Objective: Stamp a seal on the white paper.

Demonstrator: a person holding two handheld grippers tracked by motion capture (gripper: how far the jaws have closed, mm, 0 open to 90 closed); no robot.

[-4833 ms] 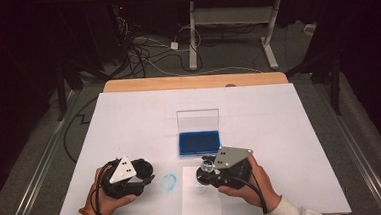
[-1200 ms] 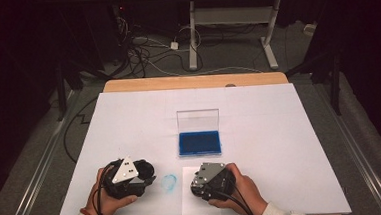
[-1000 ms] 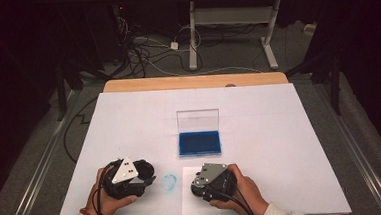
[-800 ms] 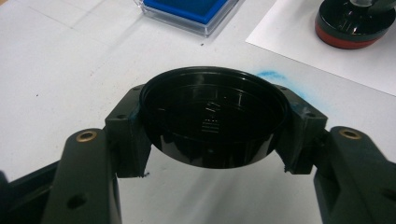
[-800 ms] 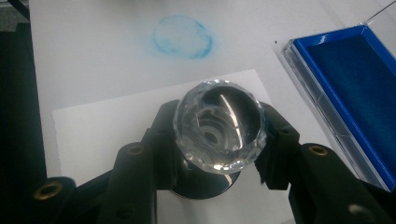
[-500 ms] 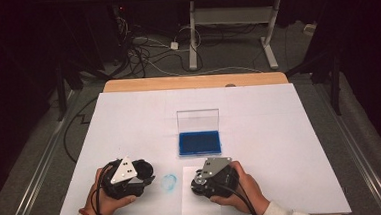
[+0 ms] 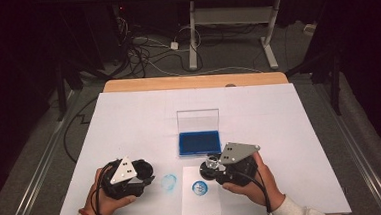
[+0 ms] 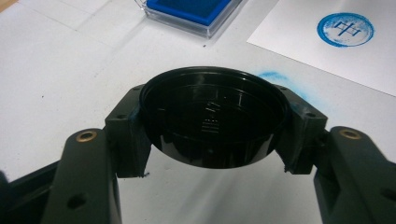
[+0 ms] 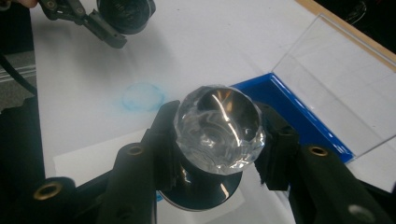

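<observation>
My right gripper [image 7: 213, 167] clamps the stamp [image 9: 218, 128]; my left gripper [image 7: 145, 179] clamps its black cap [image 8: 212, 120]. Risk: the wet stamp face swinging low smears the print [image 7: 200, 188] on the paper [image 7: 200, 207].

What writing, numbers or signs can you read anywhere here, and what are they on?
Blue round stamp print on the paper sheet: a ring around a sign like the character "中" with side strokes; I cannot read it surely.
Black cap in the left gripper: raised marks inside, too faint to read.
Faint blue ring on the table: smudged, nothing readable.
Ink pad: no text.
</observation>
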